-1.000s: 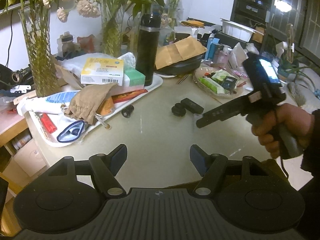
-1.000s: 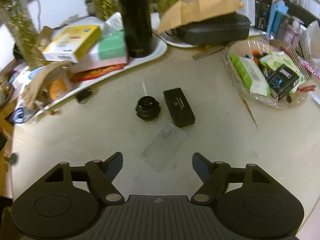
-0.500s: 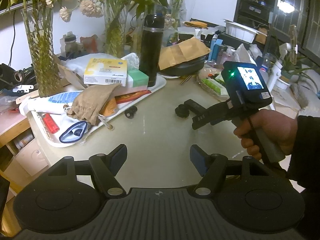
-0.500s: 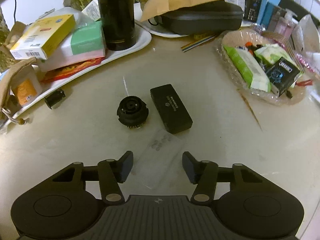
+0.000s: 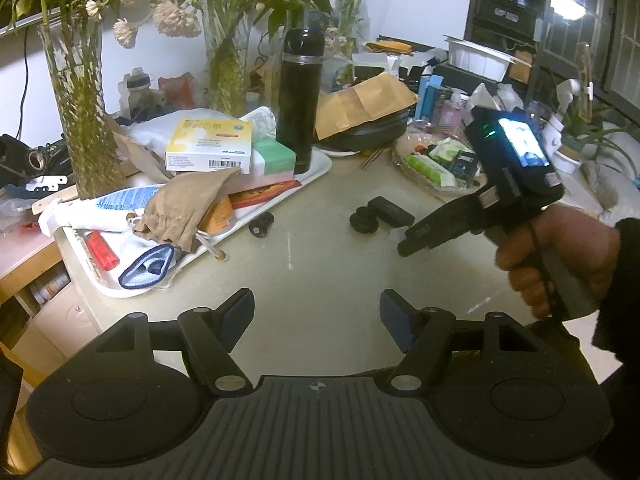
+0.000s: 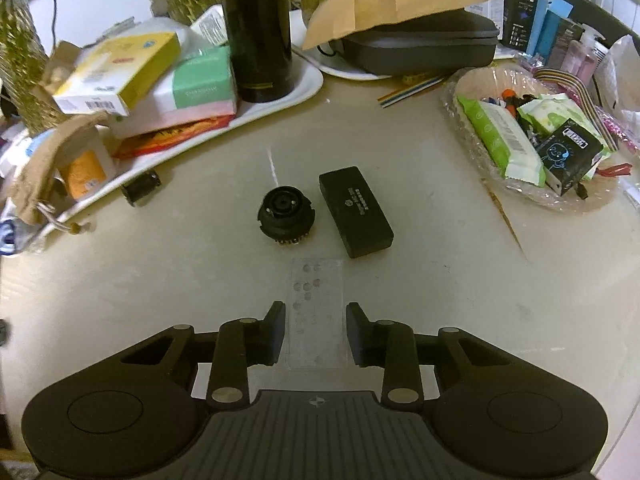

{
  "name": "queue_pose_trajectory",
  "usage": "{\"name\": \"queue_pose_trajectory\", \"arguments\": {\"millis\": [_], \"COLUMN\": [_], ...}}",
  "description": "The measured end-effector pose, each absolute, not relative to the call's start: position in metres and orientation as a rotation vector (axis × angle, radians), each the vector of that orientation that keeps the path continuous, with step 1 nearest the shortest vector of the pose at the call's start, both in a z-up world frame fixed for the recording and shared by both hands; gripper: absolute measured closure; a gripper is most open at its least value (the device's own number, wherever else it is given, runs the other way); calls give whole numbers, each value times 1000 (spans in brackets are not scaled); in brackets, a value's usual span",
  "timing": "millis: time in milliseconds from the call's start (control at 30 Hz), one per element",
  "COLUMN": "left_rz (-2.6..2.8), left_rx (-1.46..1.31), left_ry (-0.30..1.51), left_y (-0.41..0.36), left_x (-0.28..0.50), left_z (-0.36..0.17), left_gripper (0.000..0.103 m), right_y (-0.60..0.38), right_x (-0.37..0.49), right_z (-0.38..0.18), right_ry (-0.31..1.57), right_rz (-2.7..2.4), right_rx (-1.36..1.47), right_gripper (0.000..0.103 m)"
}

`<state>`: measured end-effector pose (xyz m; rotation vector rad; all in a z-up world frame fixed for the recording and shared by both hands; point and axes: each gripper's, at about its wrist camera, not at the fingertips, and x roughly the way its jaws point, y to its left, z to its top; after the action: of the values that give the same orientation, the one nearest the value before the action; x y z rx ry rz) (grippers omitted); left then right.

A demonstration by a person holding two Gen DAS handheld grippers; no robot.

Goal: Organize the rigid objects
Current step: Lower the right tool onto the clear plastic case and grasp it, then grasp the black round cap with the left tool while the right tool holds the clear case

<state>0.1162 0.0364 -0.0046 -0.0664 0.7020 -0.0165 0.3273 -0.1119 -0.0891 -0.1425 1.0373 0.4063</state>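
A clear flat plastic case (image 6: 316,312) lies on the pale table (image 6: 440,280) between the fingers of my right gripper (image 6: 316,332). Its jaws are closing and both pads touch the case's long edges. Just beyond the case sit a round black connector (image 6: 286,216) and a black rectangular box (image 6: 356,212). A small black cylinder (image 6: 140,188) lies near the tray's edge. In the left wrist view a hand (image 5: 552,256) holds the right gripper (image 5: 404,246) tilted down beside the connector (image 5: 362,222) and the box (image 5: 390,212). My left gripper (image 5: 316,312) hangs open over bare table, holding nothing.
A white tray (image 6: 308,80) at the back left carries boxes, a tan pouch and a tall black flask (image 6: 256,28). A black case under a brown envelope (image 6: 420,44) sits behind. A clear bowl of packets (image 6: 532,136) stands at the right. Glass vases (image 5: 80,112) line the back.
The right gripper's jaws went from wide apart to closed against the clear case, which turned from slanted to straight between them. The right gripper dipped toward the table. The left gripper stayed put.
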Motion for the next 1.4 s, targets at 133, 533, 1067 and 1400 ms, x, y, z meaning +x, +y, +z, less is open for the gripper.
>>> {"name": "queue_pose_trajectory", "arguments": {"millis": [133,533,1067,1400], "left_rz": [-23,-55,-141,-196], "left_rx": [-90,-117,-26,16], "left_ry": [714,720,707,695], "left_y": [38,36,24,23], "left_x": [118,137,186,223], "left_z": [-4,3,6,-5], "left_gripper": [34,34,34,34], "right_y": [-121,-155,-198,-213], "right_x": [318,281,244,240], "right_z": [-74,-44,-25,-32], "right_ry": [1021,956,844,858], "right_rz": [437,494,483,477], "right_rx": [-137,-107,-83,-49], "right_gripper": [68,68,68,68]}}
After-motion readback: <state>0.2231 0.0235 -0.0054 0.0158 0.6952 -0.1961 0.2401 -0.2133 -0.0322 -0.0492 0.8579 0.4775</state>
